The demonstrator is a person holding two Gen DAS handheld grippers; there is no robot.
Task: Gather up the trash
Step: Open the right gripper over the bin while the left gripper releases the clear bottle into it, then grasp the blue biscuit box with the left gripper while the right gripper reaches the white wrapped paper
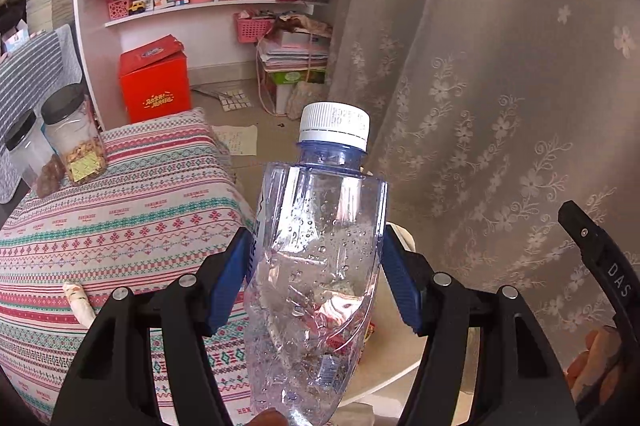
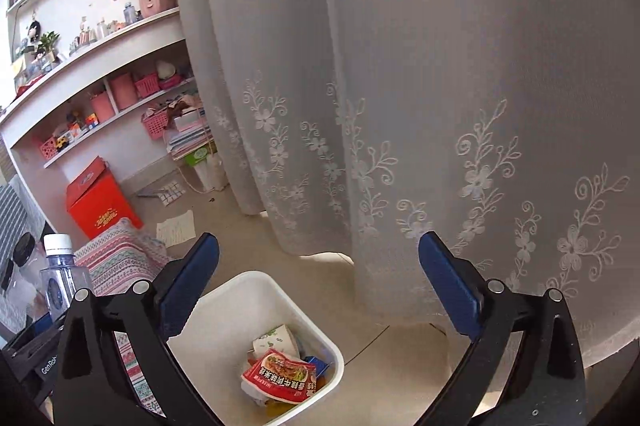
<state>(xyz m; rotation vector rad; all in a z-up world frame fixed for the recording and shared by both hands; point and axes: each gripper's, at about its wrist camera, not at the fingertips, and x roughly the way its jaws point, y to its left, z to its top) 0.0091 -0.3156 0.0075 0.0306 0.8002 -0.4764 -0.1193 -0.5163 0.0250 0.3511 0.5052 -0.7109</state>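
Left wrist view: the left gripper (image 1: 316, 278) pinches a clear plastic bottle (image 1: 316, 266) by its lower body, the blue pads pressed on either side. The bottle stands nearly upright between the fingers, its long axis running away from the camera with the white cap (image 1: 334, 125) at the far end, leaning slightly right. It looks empty apart from droplets inside. Through and below the bottle the white bin (image 1: 394, 358) shows, with wrappers in it; the bin lies just under and a little right of the gripper. To the left is a patterned cloth (image 1: 120, 226) with a rolled scrap (image 1: 80, 302) lying on it and two jars (image 1: 74, 137) at the far corner. At the right edge part of the right gripper (image 1: 600, 262) shows, near the lace curtain (image 1: 500, 85).

Right wrist view: the right gripper (image 2: 320, 270) is spread wide with nothing between the pads. It points down over the bin (image 2: 216, 306), whose mouth sits just below and between the fingers; a red packet (image 2: 280, 378) and a paper cup (image 2: 278, 342) lie inside. The bottle (image 2: 60, 282) shows at the far left, off to the side of the bin over the cloth (image 2: 120, 262).

My reading: the bottle is the next piece to go in, and the left hand alone carries it. It needs to travel right until the base hangs over the bin mouth before the pads let go
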